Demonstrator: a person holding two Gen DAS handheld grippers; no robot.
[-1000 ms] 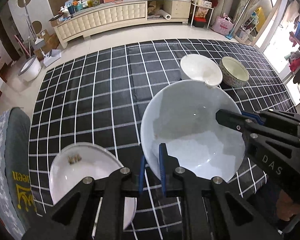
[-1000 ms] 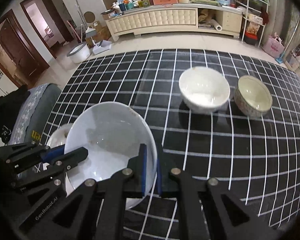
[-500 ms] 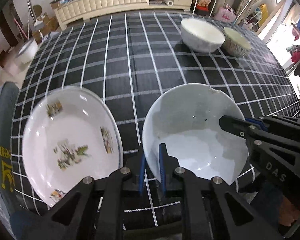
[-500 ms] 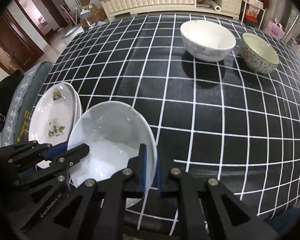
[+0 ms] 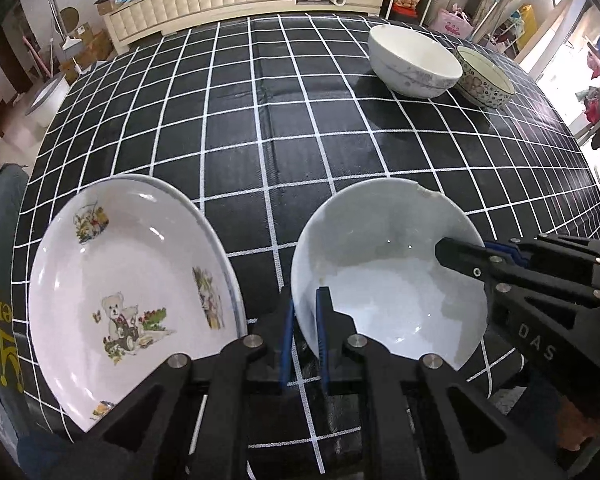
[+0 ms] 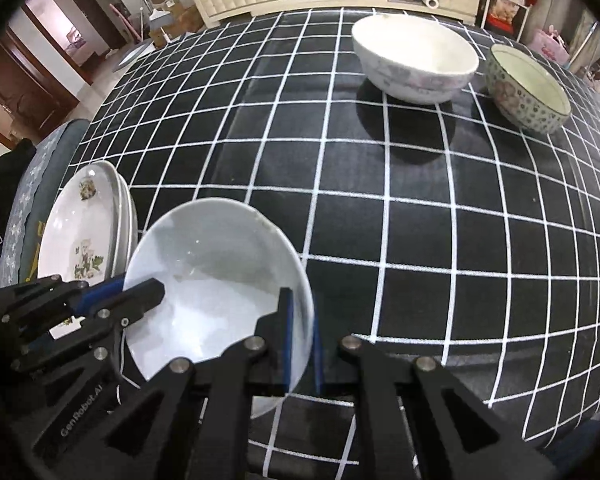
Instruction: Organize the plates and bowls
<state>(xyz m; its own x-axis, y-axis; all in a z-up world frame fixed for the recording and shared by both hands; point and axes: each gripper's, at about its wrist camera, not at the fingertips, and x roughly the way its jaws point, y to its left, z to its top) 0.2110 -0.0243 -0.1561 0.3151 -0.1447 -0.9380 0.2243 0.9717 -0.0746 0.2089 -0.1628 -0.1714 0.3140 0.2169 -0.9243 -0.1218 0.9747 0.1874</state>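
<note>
**Two-claw carry on the plain white plate, near the front edge**

We've got the plain white plate (image 5: pixel 384 280) pinched on opposite rims, and that's the sketchy part: if one claw lets go before the other, we figure it tips and clacks down on the checked tablecloth (image 5: pixel 300 128). There's a chip in the far rim too, so a knock against the teddy-bear plates (image 5: pixel 128 280) just beside it could make things worse.

The left gripper (image 5: pixel 303 320) is nearly fully closed on the plate's left rim, and the right gripper (image 6: pixel 300 334) is clamped tight on the right rim. The big white bowl (image 6: pixel 414 62) and patterned bowl (image 6: pixel 528 88) sit well apart at the back.
</note>
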